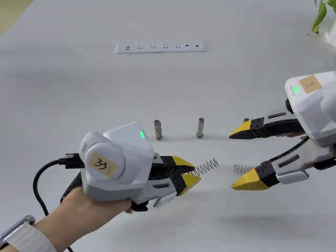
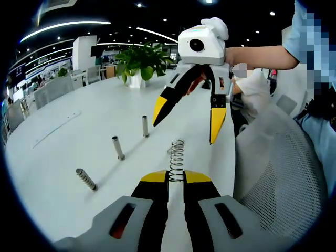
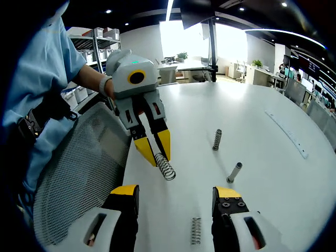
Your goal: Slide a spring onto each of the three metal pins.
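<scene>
My left gripper (image 1: 190,175) is shut on one end of a spring (image 1: 205,167), which sticks out past its yellow tips (image 2: 177,157). The right gripper (image 1: 239,158) stands open facing it, jaws wide apart, with nothing between them (image 3: 177,193). A second, loose spring (image 1: 242,168) lies on the table beneath the right gripper (image 3: 196,230). One upright pin (image 1: 157,129) carries a spring. A bare pin (image 1: 200,127) stands to its right. The left gripper view shows the sprung pin (image 2: 85,179), a bare pin (image 2: 117,147) and another bare pin (image 2: 145,126) in a row.
A white power strip (image 1: 160,47) lies at the far side of the white table (image 1: 79,94). Plant leaves (image 1: 321,16) hang at the top right corner. A mesh chair (image 2: 278,173) stands beside the table edge, near a person in a blue shirt.
</scene>
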{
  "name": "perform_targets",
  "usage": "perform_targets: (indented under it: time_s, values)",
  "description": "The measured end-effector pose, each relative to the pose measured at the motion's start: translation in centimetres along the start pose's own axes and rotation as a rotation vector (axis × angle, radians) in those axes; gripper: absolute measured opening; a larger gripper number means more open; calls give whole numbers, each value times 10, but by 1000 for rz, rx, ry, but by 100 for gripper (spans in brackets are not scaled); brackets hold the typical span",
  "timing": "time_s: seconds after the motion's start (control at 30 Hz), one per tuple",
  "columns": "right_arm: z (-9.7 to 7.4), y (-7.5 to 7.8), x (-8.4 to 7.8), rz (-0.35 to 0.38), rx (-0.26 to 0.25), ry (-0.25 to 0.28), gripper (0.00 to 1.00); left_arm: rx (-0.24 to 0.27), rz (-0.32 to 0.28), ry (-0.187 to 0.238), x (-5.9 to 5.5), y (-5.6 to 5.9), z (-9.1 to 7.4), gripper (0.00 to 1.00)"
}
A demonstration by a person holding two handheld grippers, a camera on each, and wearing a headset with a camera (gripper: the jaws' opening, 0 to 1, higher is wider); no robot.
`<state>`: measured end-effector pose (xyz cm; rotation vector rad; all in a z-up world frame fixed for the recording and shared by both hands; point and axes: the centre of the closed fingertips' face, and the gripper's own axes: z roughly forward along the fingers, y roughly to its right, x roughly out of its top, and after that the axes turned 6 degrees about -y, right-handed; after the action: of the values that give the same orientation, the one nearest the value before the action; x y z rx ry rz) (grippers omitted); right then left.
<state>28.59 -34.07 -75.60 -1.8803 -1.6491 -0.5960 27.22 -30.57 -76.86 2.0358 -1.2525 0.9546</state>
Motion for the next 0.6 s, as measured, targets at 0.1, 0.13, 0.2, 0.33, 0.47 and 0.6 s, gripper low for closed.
perform_targets:
  time_s: [0.1,0.13,0.2,0.33,0.47,0.6]
  values:
    - [5,-4,5,-14,34,-18,48,-8,3,4,1,2,0,6]
    - [7,-5,6,-19,44,-24,46,-12,4,6,1,3,0,6]
    - [8,-7,9,-9,66,-19,42,-16,4,9,2,3,-1,6]
    - [12,-10,12,4,121,-15,32,-24,5,15,3,5,-1,6]
    - [16,-11,11,10,144,-23,27,-28,6,22,4,5,-1,6]
    - [16,-15,9,12,161,-39,19,-32,6,23,4,6,-1,6]
